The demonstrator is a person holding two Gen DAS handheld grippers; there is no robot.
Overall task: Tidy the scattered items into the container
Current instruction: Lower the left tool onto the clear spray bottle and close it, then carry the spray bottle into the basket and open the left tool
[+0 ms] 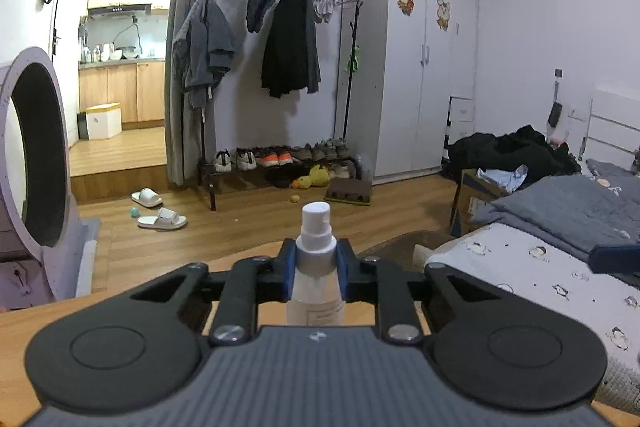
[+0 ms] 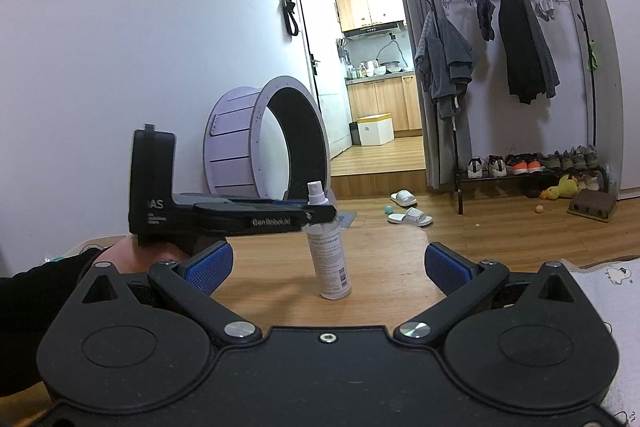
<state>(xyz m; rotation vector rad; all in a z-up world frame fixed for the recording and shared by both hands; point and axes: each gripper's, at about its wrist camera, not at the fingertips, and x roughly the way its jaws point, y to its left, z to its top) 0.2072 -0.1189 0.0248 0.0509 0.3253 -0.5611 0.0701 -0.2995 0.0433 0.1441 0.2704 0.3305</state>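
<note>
While the left claw (image 1: pixel 316 259) pinches the white plastic spray bottle (image 2: pixel 329 259) high at its neck, the bottle's base sits on the wood-top bench (image 2: pixel 384 267).

Left claw's blue pads are closed narrow on the grey collar just under the nozzle; bottle stands upright w/ a slight lean, directly ahead of the right claw (image 2: pixel 328 263), which sits wide open & empty, bottle between its blue pads (image 2: pixel 210 265) but well apart from both. Container isn't in either view, so can't tell where the drop goes. Risks, imo: grip is high and on a round, smooth neck, so the heavier body could swing or slip out on lifting; a skewed pull could tip it on the bench or knock it toward the floor beyond the bench edge; squeezing near the nozzle might trigger a spray.
</note>
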